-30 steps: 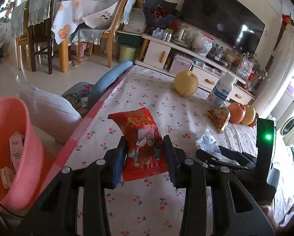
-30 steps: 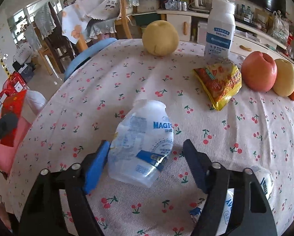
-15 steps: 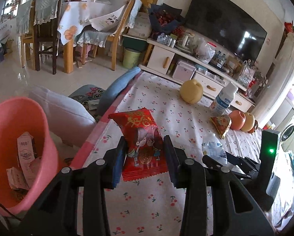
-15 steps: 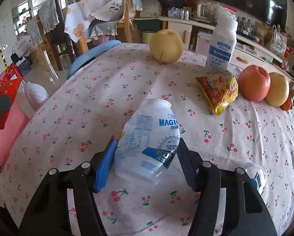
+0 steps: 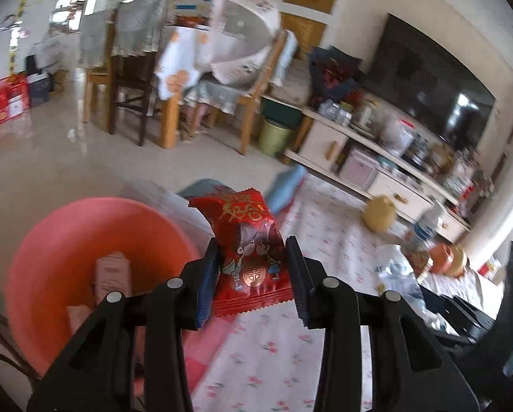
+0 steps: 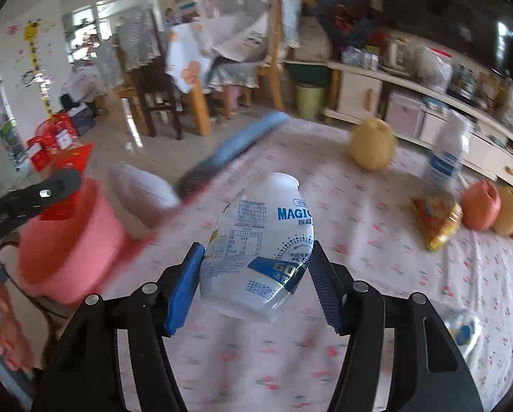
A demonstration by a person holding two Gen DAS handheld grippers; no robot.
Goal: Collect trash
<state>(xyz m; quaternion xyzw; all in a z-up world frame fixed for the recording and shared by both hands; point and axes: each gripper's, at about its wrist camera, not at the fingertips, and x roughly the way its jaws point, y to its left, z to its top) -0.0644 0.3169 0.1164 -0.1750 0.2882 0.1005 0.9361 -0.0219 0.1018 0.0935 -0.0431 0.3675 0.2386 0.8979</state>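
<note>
The left tongs (image 5: 251,274) are clenched on a red foil snack wrapper printed with two cartoon figures (image 5: 248,247), gripping its lower half so the torn top stands free. The wrapper hangs at centre frame just right of the round pink plastic waste bucket (image 5: 50,240), whose mouth fills the lower left and already holds a small carton and scraps; carrying it high and close to the rim suggests it is meant to be let go over the opening. In the right wrist view the right tongs (image 6: 254,278) are closed on a crumpled white plastic drink bottle with blue lettering (image 6: 260,254), pinched across its soft middle with the neck pointing away, lifted above the cherry-print tabletop (image 6: 376,267). The same bucket sits at the left of that frame, beyond the tabletop's edge, so the bottle has farther to travel. A yellow-and-red snack bag (image 6: 435,219) lies at right beside the fruit, probably more trash, though motion blur makes that hard to confirm. The fruit and upright bottle seem deliberately left alone.
</note>
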